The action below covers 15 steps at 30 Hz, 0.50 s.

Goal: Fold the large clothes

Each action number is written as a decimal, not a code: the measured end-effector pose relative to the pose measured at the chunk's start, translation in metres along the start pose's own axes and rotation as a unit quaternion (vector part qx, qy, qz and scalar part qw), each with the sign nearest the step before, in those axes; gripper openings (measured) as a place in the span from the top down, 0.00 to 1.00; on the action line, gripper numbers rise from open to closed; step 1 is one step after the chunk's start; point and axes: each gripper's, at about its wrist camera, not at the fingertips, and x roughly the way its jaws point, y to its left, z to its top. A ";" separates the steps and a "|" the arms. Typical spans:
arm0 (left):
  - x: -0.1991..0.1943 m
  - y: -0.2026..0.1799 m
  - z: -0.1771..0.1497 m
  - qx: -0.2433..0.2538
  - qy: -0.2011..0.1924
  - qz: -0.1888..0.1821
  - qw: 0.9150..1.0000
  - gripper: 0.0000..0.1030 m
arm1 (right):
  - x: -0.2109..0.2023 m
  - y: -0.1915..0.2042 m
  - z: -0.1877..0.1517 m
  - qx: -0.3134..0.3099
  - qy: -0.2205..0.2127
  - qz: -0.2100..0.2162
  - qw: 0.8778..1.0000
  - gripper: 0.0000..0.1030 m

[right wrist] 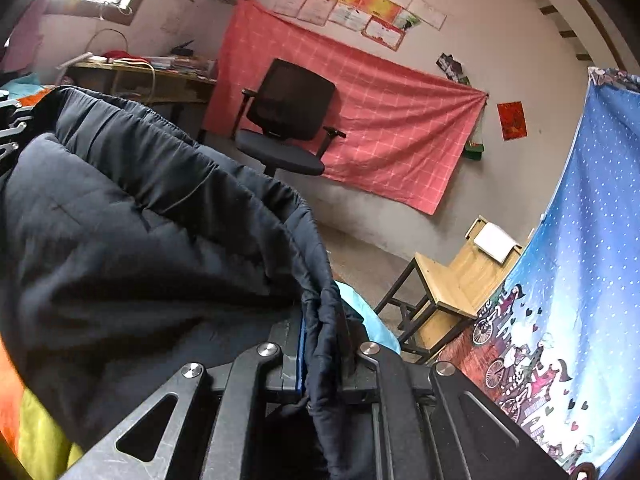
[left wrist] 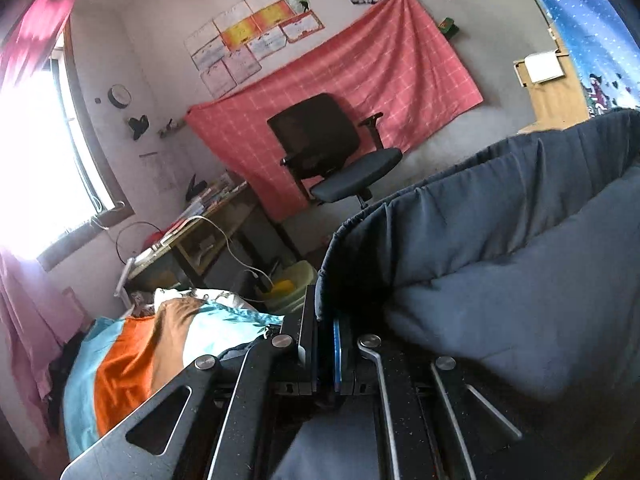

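A large dark navy padded garment (left wrist: pixel 500 264) hangs lifted between both grippers. In the left wrist view my left gripper (left wrist: pixel 325 320) is shut on one edge of it, and the cloth sweeps away to the right. In the right wrist view my right gripper (right wrist: pixel 323 340) is shut on the other edge of the padded garment (right wrist: pixel 132 216), which bulges to the left and covers the lower left. The left gripper's metal links (right wrist: pixel 12 124) peek out at the far left edge.
A bed with an orange, teal and brown cover (left wrist: pixel 136 356) lies below left. A black office chair (left wrist: pixel 332 148) stands before a pink checked cloth (left wrist: pixel 360 92) on the wall. A cluttered desk (left wrist: pixel 200 232) sits under the window. A wooden chair (right wrist: pixel 452 280) and blue curtain (right wrist: pixel 580 240) are at right.
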 end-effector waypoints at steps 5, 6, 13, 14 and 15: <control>0.025 0.000 0.000 -0.032 0.021 -0.027 0.999 0.96 | 0.041 -0.004 0.002 0.054 0.033 0.011 0.998 0.90; 0.027 0.002 -0.002 -0.039 0.024 -0.033 0.998 0.96 | 0.045 -0.005 0.003 0.058 0.035 0.012 0.998 0.90; 0.019 0.021 -0.002 -0.082 -0.002 -0.083 0.993 0.45 | 0.069 0.006 -0.002 0.085 0.043 0.014 0.995 0.90; 0.011 0.026 -0.004 -0.092 -0.020 -0.083 0.992 0.35 | 0.072 0.008 -0.004 0.088 0.047 0.013 0.995 0.90; 0.001 0.031 -0.006 -0.105 -0.042 -0.084 0.990 0.26 | 0.075 0.009 -0.005 0.089 0.050 0.010 0.995 0.90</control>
